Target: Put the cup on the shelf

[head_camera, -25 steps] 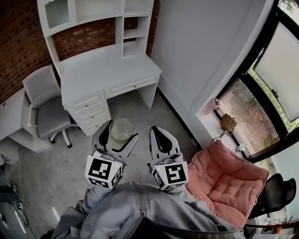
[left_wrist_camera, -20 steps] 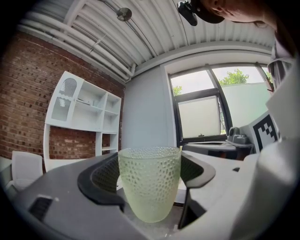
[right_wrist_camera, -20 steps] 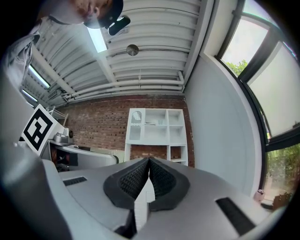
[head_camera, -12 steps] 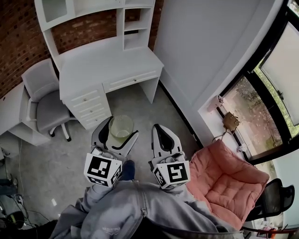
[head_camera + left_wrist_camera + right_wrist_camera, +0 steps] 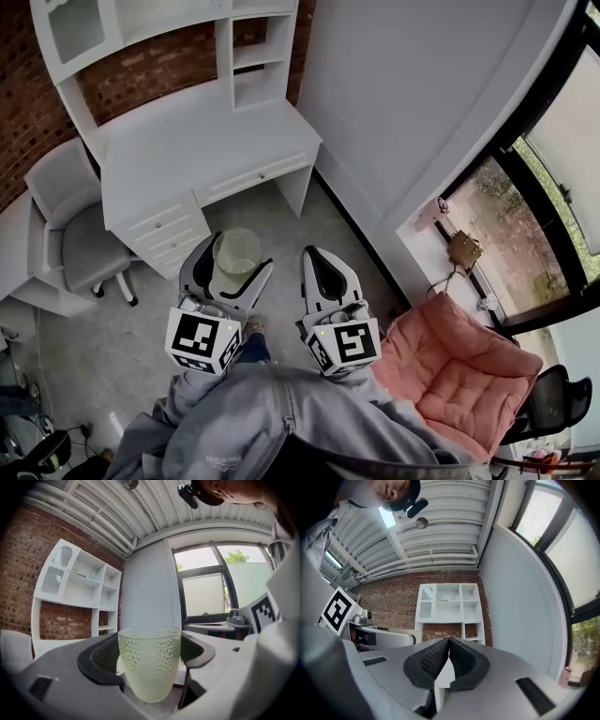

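A pale green dimpled glass cup [image 5: 150,663] stands upright between the black pads of my left gripper [image 5: 228,272], which is shut on it; the cup [image 5: 235,252] shows from above in the head view. My right gripper [image 5: 322,275] is beside it, shut, pads meeting with nothing between them [image 5: 448,656]. Both point level toward a white desk [image 5: 187,150] with a white shelf unit [image 5: 253,56] on top, against a brick wall. The shelf unit [image 5: 449,603] lies straight ahead in the right gripper view, and the shelf unit [image 5: 77,590] sits left of the cup in the left gripper view.
A grey office chair [image 5: 70,239] stands left of the desk, which has a drawer stack [image 5: 164,234]. A pink cushioned chair [image 5: 459,370] sits at right below a large window [image 5: 553,187]. A white wall [image 5: 403,103] runs along the right of the desk.
Both grippers and I have moved forward toward the desk; the desk and shelf unit have shifted left and nearer in the head view. The cup stays held in the left gripper.
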`<action>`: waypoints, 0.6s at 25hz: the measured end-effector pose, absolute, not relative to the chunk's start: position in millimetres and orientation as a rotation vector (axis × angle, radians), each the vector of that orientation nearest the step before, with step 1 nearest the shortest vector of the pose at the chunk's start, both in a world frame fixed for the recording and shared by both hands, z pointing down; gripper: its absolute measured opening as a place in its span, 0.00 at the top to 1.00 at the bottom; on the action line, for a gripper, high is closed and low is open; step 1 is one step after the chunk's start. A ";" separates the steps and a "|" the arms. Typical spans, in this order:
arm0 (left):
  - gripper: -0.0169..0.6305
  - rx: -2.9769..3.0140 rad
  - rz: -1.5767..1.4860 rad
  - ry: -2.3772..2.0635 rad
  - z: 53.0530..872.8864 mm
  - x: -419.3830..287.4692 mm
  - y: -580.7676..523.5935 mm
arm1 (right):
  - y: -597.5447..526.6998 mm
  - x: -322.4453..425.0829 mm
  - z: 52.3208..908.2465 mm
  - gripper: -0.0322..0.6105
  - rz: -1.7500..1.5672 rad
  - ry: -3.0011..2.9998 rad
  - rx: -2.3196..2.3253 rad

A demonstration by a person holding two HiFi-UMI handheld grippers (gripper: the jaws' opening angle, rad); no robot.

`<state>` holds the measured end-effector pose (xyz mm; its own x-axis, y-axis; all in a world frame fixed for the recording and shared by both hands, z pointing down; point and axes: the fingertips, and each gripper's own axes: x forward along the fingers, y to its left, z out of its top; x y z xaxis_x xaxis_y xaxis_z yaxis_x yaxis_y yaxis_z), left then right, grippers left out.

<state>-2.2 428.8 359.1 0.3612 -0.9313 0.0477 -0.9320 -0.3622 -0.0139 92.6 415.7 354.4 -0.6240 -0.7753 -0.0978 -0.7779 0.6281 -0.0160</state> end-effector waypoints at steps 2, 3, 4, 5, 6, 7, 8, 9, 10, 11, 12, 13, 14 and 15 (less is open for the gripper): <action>0.39 2.597 0.080 -1.750 356.8 -8.8 406.2 | 391.1 85.4 352.9 0.91 0.033 2.736 -1.329; 0.39 2.604 0.080 -1.741 356.4 -11.8 395.3 | 378.9 81.9 352.0 0.91 0.033 2.732 -1.338; 0.39 2.608 0.078 -1.732 356.5 -15.4 383.9 | 366.4 78.1 351.8 0.91 0.031 2.728 -1.348; 0.39 2.610 0.075 -1.724 356.9 -20.0 371.8 | 353.6 73.5 352.3 0.91 0.026 2.724 -1.355; 0.39 2.611 0.074 -1.716 357.5 -25.2 359.2 | 340.8 68.5 353.5 0.91 0.018 2.720 -1.361; 0.39 2.615 0.076 -1.707 358.4 -30.1 346.7 | 328.7 63.8 355.2 0.91 0.011 2.717 -1.367; 0.39 2.619 0.079 -1.700 359.4 -34.3 334.7 | 317.1 59.7 356.8 0.91 0.006 2.715 -1.373; 0.39 2.625 0.082 -1.693 360.2 -37.9 323.5 | 306.0 56.2 357.5 0.91 0.005 2.711 -1.378; 0.39 2.632 0.084 -1.687 360.7 -41.0 312.9 | 295.5 52.9 357.4 0.91 0.008 2.706 -1.382; 0.39 2.638 0.084 -1.680 361.2 -43.9 303.2 | 285.6 49.6 356.9 0.91 0.012 2.702 -1.385; 0.39 2.642 0.086 -1.672 361.8 -46.7 294.3 | 276.5 46.3 356.5 0.91 0.016 2.698 -1.387; 0.39 2.644 0.090 -1.665 362.7 -49.4 286.3 | 268.3 43.2 356.2 0.91 0.018 2.696 -1.390; 0.39 2.646 0.093 -1.659 363.7 -52.2 279.2 | 261.0 40.2 356.2 0.91 0.019 2.695 -1.393; 0.39 2.647 0.096 -1.654 364.8 -55.0 273.0 | 254.6 37.4 356.9 0.91 0.017 2.694 -1.396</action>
